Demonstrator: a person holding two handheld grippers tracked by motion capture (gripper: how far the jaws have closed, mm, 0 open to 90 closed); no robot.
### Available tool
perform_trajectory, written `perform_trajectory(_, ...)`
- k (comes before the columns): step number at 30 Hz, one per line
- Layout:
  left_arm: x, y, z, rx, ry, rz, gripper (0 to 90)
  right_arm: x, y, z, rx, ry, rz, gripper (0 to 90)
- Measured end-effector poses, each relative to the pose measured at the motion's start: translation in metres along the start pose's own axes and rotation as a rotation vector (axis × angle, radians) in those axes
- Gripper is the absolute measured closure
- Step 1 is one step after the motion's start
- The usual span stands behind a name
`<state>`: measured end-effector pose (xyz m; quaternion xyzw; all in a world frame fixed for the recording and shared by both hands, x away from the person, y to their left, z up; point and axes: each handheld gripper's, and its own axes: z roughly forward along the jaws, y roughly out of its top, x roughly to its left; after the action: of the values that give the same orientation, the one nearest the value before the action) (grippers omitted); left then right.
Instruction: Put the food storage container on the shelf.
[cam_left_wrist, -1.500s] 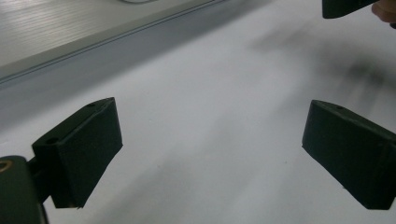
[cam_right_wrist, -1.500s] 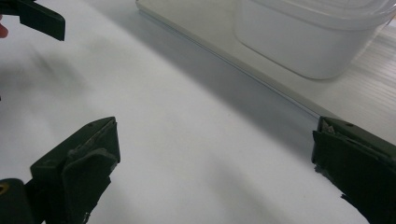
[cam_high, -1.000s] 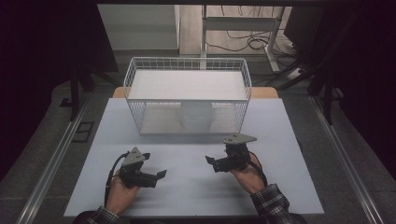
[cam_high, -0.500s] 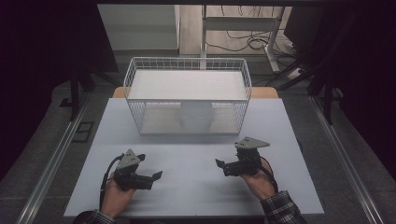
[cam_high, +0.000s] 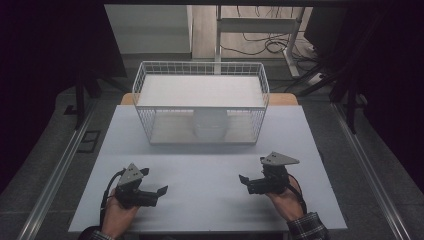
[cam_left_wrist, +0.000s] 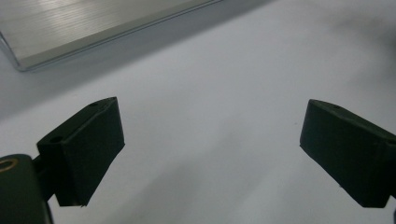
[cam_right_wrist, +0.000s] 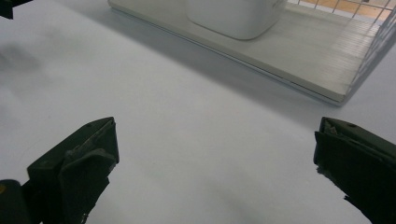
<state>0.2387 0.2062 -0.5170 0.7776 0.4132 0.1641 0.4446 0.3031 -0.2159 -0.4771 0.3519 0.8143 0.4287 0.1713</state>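
A pale grey table (cam_high: 210, 175) stands on a grey floor (cam_high: 45, 165), with a metal rail (cam_high: 55, 175) along its left side. Beyond it, black cables (cam_high: 265, 45) lie around a white metal stand (cam_high: 260, 25).

Wire basket (cam_high: 145, 85), white, rectangular, open-topped with a white lining board as floor, standing upright at the far middle of the pale counter (cam_high: 210, 170); holding one white, rounded, opaque container (cam_high: 210, 123), upright against the centre of its near wall, well apart from both claws.
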Motion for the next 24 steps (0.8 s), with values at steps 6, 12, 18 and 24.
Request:
perform_trajectory(6,0.002,-0.004,-0.007,-0.003,0.010,-0.012,6.0,-0.002,-0.006,-0.007,0.004,-0.010,0.006,0.0)
perform_trajectory(12,0.003,-0.008,-0.011,-0.005,0.018,-0.024,6.1,-0.003,-0.013,-0.012,0.014,-0.024,0.011,0.0)
perform_trajectory(18,0.005,-0.012,-0.018,-0.008,0.036,-0.031,6.1,-0.005,-0.020,-0.019,0.027,-0.043,0.011,0.0)
perform_trajectory(24,0.011,-0.017,-0.027,-0.015,0.060,-0.049,6.3,-0.009,-0.027,-0.027,0.032,-0.065,0.019,0.0)
